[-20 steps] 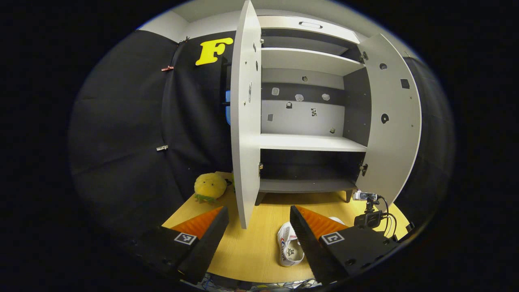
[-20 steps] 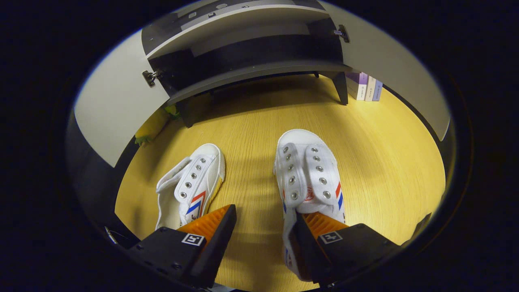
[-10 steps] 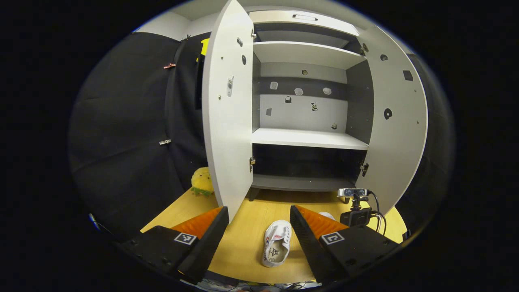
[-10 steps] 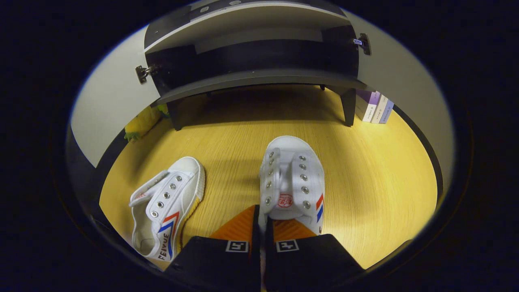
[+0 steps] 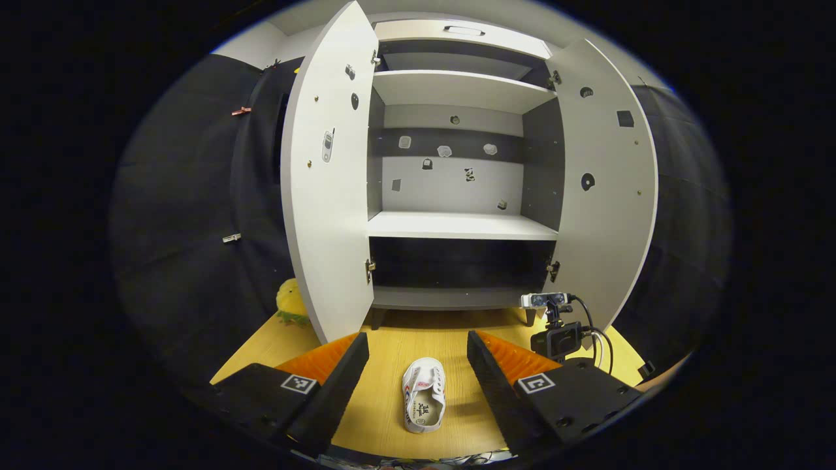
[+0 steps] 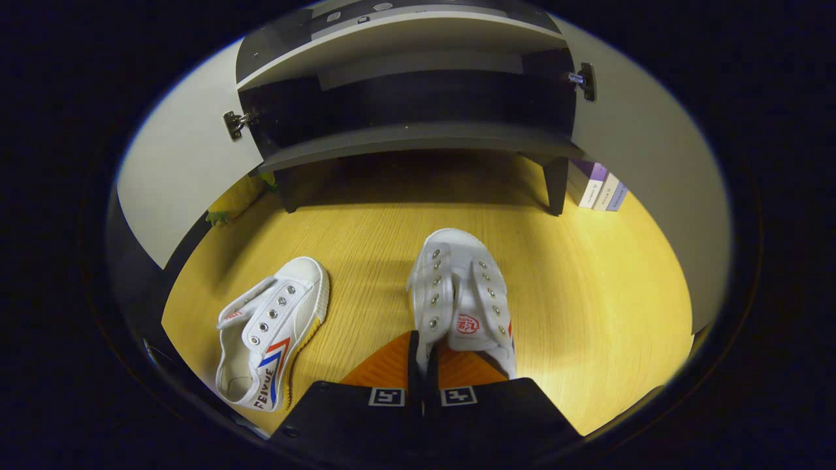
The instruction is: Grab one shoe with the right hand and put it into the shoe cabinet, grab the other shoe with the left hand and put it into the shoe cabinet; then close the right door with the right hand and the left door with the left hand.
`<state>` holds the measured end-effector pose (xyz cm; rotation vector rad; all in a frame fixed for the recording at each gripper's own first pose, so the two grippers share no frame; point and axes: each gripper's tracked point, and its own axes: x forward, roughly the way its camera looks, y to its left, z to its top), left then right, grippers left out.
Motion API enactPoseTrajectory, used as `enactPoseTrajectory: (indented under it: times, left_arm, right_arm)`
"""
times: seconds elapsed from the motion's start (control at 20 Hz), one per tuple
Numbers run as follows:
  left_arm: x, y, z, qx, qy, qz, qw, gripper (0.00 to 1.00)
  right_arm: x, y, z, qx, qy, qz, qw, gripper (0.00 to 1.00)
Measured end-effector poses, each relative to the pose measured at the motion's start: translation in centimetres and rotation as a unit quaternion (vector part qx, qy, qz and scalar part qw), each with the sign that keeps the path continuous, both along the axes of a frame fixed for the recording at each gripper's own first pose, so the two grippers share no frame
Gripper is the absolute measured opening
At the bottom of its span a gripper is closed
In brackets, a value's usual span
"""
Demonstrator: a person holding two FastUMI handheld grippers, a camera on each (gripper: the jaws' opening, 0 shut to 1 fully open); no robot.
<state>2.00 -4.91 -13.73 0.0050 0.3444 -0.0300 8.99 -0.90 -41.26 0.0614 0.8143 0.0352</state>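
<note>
Left gripper view takes in the shoe cabinet (image 5: 457, 225), both doors swung wide and its shelves bare. On the wooden floor (image 6: 588, 294) lie two white shoes. The right gripper (image 6: 423, 365) is clamped on the side wall of the nearer shoe (image 6: 464, 300), so step one is underway (lift and carry to the shelf comes next, I'd say). The other shoe (image 5: 423, 405) waits beyond the left gripper (image 5: 418, 356), fingers apart.

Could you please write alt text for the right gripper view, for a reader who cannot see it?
The right gripper is shut on a white canvas shoe on the yellow wooden floor. A second white shoe lies on the left, before the open grey shoe cabinet.
</note>
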Motion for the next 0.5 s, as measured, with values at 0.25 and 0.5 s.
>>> enactPoseTrajectory:
  times: [0.25, 0.5]
  left_arm:
    - [0.0, 1.9, -0.7, -0.015, -0.009, -0.052, 0.999, 0.95]
    - [-0.3, 3.3, -1.9, -0.030, -0.010, -0.099, 0.995, 0.95]
  right_arm:
    - [-0.7, -0.8, 4.8, -0.022, -0.038, -0.039, 0.998, 0.05]
    - [-1.6, -0.2, 12.2, -0.043, -0.095, -0.049, 0.993, 0.05]
